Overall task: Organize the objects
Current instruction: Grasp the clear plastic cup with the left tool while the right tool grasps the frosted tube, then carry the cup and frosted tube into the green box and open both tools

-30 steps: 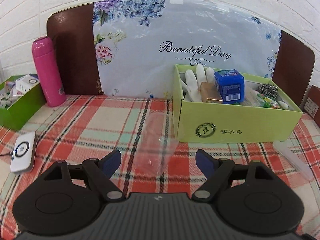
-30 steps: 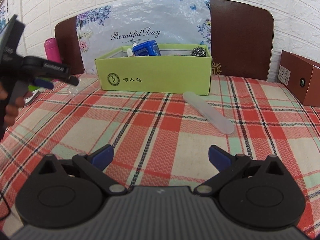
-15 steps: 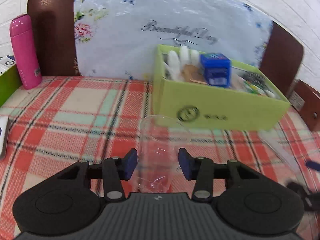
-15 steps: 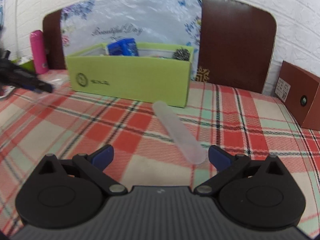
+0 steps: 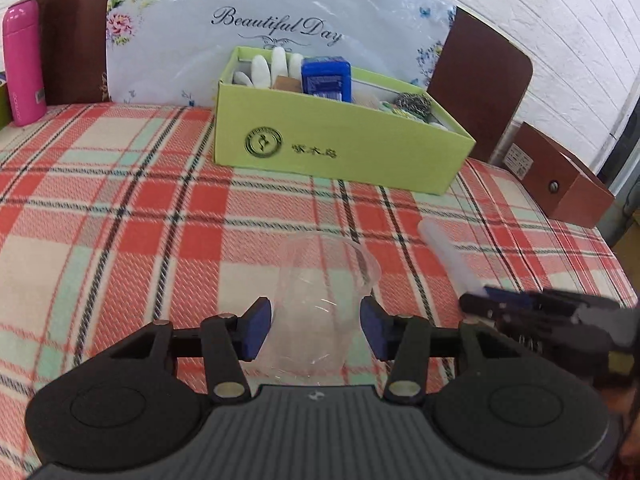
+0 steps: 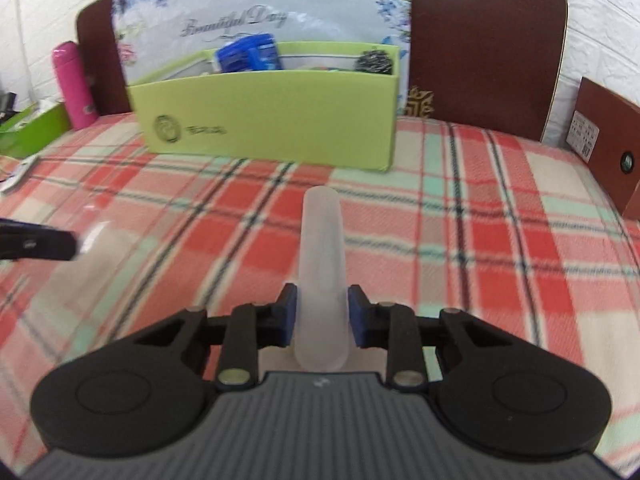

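- Looking along the left gripper (image 5: 316, 332): blue pads sit on either side of a clear plastic cup (image 5: 320, 304), clenched on its lower wall. The cup stands upright on the plaid tablecloth (image 5: 120, 220), well in front of the green box (image 5: 340, 152).
- Green box holds white gloves (image 5: 276, 66), a blue packet (image 5: 326, 78) and a steel scourer (image 5: 412, 104).
- Frosted tube (image 5: 444, 256) lies right of the cup, in front of the box's right corner; the right gripper (image 5: 492, 304), blurred, is at its near end.
- Pink bottle (image 5: 22, 64) stands far left of the box.
- Right wrist view: right gripper pads (image 6: 288, 314) are clamped on the frosted tube, which points toward the green box.
- Brown box (image 6: 600, 140) sits right of the green box.
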A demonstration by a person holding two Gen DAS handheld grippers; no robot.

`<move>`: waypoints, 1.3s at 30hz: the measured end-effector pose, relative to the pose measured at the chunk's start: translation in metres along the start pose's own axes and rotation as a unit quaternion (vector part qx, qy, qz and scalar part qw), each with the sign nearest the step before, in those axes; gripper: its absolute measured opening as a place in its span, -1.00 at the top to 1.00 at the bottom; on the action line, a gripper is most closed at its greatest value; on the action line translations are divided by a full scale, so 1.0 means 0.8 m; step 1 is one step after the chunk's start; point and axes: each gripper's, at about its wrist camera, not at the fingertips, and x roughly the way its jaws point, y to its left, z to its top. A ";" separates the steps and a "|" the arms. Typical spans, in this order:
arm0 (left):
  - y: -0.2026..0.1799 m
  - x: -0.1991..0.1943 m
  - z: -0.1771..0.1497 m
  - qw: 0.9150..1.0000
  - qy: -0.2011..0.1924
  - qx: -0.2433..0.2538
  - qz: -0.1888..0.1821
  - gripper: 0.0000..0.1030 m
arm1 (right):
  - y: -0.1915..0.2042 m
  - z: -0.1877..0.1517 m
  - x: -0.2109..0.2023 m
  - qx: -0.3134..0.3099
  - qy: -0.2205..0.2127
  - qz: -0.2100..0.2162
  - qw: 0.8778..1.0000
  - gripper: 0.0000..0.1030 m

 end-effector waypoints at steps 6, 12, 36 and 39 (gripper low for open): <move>-0.018 -0.014 -0.020 1.000 0.000 0.017 0.018 -0.21 | 0.034 -0.039 -0.039 0.020 -0.002 0.048 0.999 0.27; -0.018 -0.015 -0.016 0.999 -0.002 0.028 0.017 -0.22 | 0.041 -0.032 -0.038 -0.007 -0.004 0.047 0.999 0.24; -0.045 -0.021 0.054 0.997 -0.042 0.049 -0.039 0.08 | 0.013 0.028 -0.048 0.021 -0.077 0.081 0.993 0.48; -0.060 -0.028 0.088 0.994 -0.071 0.057 -0.055 0.08 | 0.004 0.062 -0.054 0.019 -0.110 0.077 0.991 0.48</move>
